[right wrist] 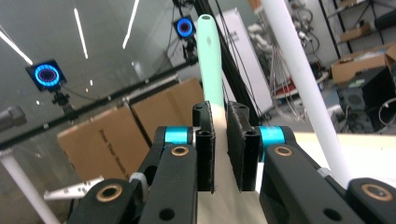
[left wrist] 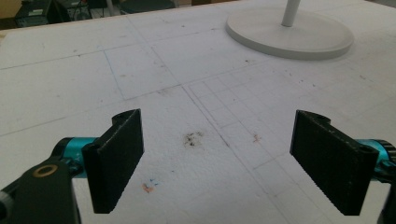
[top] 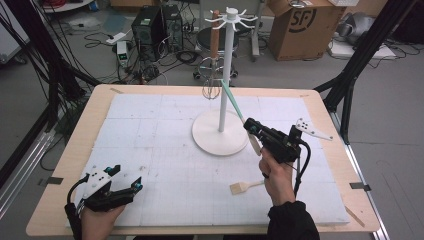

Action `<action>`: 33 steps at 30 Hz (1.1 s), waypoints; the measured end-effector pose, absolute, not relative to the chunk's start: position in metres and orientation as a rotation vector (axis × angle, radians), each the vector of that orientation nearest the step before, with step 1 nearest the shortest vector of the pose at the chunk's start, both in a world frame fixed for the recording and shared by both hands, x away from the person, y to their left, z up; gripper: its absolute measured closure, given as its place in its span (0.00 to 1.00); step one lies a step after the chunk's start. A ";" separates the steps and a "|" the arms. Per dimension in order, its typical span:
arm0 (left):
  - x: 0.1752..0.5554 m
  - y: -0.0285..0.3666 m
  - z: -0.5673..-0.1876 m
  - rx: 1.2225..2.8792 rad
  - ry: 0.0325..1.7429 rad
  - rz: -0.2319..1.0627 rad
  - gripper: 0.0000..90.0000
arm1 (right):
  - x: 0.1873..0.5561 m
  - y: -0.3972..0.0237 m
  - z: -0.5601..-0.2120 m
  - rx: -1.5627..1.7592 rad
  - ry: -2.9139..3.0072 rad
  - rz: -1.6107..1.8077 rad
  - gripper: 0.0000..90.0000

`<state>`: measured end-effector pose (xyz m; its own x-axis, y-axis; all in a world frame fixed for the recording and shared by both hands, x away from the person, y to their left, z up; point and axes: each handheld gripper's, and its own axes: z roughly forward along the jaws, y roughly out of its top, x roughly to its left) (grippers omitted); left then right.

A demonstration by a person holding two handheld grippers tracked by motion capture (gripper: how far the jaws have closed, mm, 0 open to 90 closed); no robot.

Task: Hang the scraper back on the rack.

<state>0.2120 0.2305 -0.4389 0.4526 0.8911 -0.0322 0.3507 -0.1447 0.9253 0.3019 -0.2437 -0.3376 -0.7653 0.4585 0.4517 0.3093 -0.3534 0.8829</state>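
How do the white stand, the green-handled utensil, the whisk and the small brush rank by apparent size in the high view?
1. White stand, clearly largest.
2. Green-handled utensil, clamped in the right gripper.
3. Whisk with its brown handle, hanging farther away, so perhaps comparable with the utensil.
4. Small brush, smallest.

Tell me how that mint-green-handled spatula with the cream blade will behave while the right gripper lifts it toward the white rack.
The mint-green-handled spatula probably stays stiff: its handle runs straight though held only near the blade end. Being long past the right gripper, it may pivot if it bumps the white rack's pole. The smooth handle could slip between the flat pads.
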 end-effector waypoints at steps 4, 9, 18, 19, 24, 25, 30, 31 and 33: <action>0.212 0.230 -0.439 1.716 1.075 0.681 0.20 | 0.302 -0.245 -0.332 1.017 1.670 2.321 0.91; 0.212 0.230 -0.439 1.715 1.076 0.683 0.20 | 0.303 -0.246 -0.325 1.005 1.635 2.348 0.91; 0.212 0.230 -0.439 1.714 1.076 0.683 0.20 | 0.303 -0.248 -0.313 0.974 1.559 2.390 0.91; 0.212 0.230 -0.439 1.713 1.077 0.682 0.20 | 0.303 -0.248 -0.311 0.973 1.555 2.395 0.91; 0.212 0.230 -0.439 1.717 1.076 0.683 0.20 | 0.303 -0.248 -0.304 0.959 1.515 2.419 0.91; 0.212 0.230 -0.439 1.716 1.076 0.684 0.20 | 0.303 -0.249 -0.303 0.947 1.515 2.419 0.91; 0.212 0.230 -0.439 1.714 1.076 0.683 0.20 | 0.305 -0.248 -0.297 0.946 1.498 2.431 0.91; 0.212 0.230 -0.439 1.714 1.076 0.682 0.20 | 0.306 -0.249 -0.295 0.938 1.493 2.428 0.91; 0.212 0.230 -0.439 1.714 1.077 0.683 0.20 | 0.307 -0.248 -0.292 0.933 1.488 2.428 0.91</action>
